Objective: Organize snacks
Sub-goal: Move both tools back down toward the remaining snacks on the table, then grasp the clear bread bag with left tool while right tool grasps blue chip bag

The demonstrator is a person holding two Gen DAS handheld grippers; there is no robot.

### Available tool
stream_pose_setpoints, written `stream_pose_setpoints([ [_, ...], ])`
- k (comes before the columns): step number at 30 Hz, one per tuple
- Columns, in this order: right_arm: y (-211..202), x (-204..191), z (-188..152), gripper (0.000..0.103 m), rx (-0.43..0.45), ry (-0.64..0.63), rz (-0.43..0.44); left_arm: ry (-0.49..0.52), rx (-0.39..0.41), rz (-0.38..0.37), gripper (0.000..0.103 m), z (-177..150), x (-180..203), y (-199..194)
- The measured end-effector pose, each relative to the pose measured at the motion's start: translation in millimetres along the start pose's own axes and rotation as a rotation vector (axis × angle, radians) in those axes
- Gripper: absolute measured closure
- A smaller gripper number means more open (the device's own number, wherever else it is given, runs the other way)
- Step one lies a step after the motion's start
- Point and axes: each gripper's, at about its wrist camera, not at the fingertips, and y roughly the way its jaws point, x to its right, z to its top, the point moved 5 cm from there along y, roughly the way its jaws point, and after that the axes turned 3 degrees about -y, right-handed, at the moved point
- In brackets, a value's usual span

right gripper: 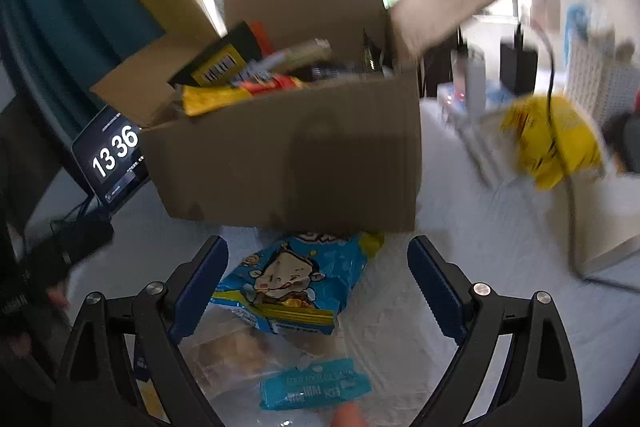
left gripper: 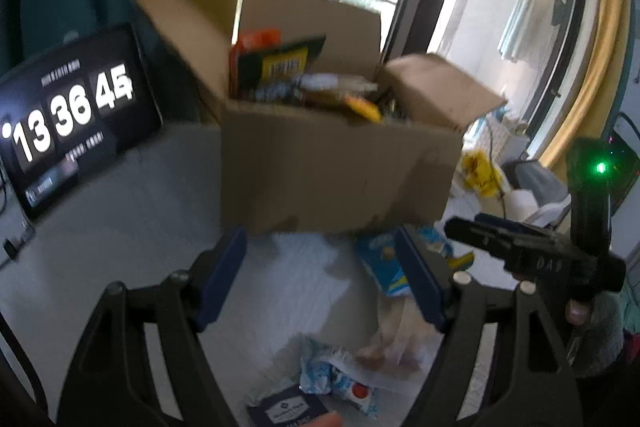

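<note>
An open cardboard box (left gripper: 340, 163) stands on the white table, flaps up, filled with several snack packs; it also shows in the right wrist view (right gripper: 288, 155). My left gripper (left gripper: 320, 247) is open and empty just in front of the box. My right gripper (right gripper: 318, 259) is open and empty above a blue cartoon snack bag (right gripper: 292, 279), which lies against the box's front; the bag also shows in the left wrist view (left gripper: 380, 263). A clear bag of pastries (right gripper: 232, 351) and a teal pack (right gripper: 316, 387) lie nearer. The right gripper's body (left gripper: 532, 251) shows at the left view's right.
A tablet clock (left gripper: 72, 115) stands left of the box. A yellow bag (right gripper: 552, 143) and white racks lie to the right. A small blue-white pack (left gripper: 340, 383) and a dark card (left gripper: 288, 413) lie near the table's front. A window is behind.
</note>
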Motion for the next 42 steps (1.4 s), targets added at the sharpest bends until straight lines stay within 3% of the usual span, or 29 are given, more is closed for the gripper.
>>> stream_pose_setpoints([
  [7, 37, 4, -15, 0.012, -0.089, 0.069, 0.051, -0.007, -0.077, -0.001, 0.025, -30, -2, 19],
  [9, 45, 6, -20, 0.024, -0.125, 0.124, 0.090, -0.003, -0.090, -0.005, 0.025, -35, -2, 21],
  [11, 46, 7, -21, 0.046, -0.118, 0.148, 0.097, 0.005, -0.099, -0.009, 0.025, -39, 1, 22],
  [13, 42, 8, -21, 0.056, -0.109, 0.134, 0.086, 0.014, -0.101, -0.021, 0.025, -41, 6, 20],
  [15, 35, 8, -23, 0.059, -0.108, 0.121, 0.078, 0.029, -0.109, -0.037, 0.025, -45, 13, 20],
  [25, -23, 37, -38, 0.061, -0.024, 0.153, 0.034, 0.157, -0.156, -0.177, 0.025, -66, 68, 17],
  [28, -43, 49, -38, 0.061, 0.017, 0.170, 0.011, 0.215, -0.219, -0.177, 0.025, -76, 80, 27],
  [30, -54, 55, -37, 0.061, 0.039, 0.177, -0.009, 0.265, -0.260, -0.132, 0.025, -86, 84, 36],
  [33, -61, 57, -37, 0.061, 0.056, 0.173, -0.029, 0.252, -0.318, -0.115, 0.025, -95, 80, 48],
  [36, -69, 61, -37, 0.061, 0.070, 0.169, -0.036, 0.241, -0.301, -0.128, 0.026, -96, 77, 46],
  [38, -76, 63, -36, 0.061, 0.081, 0.166, -0.036, 0.260, -0.288, -0.132, 0.047, -95, 76, 41],
  [42, -85, 61, -31, 0.061, 0.105, 0.150, -0.044, 0.269, -0.277, -0.137, 0.059, -93, 75, 34],
])
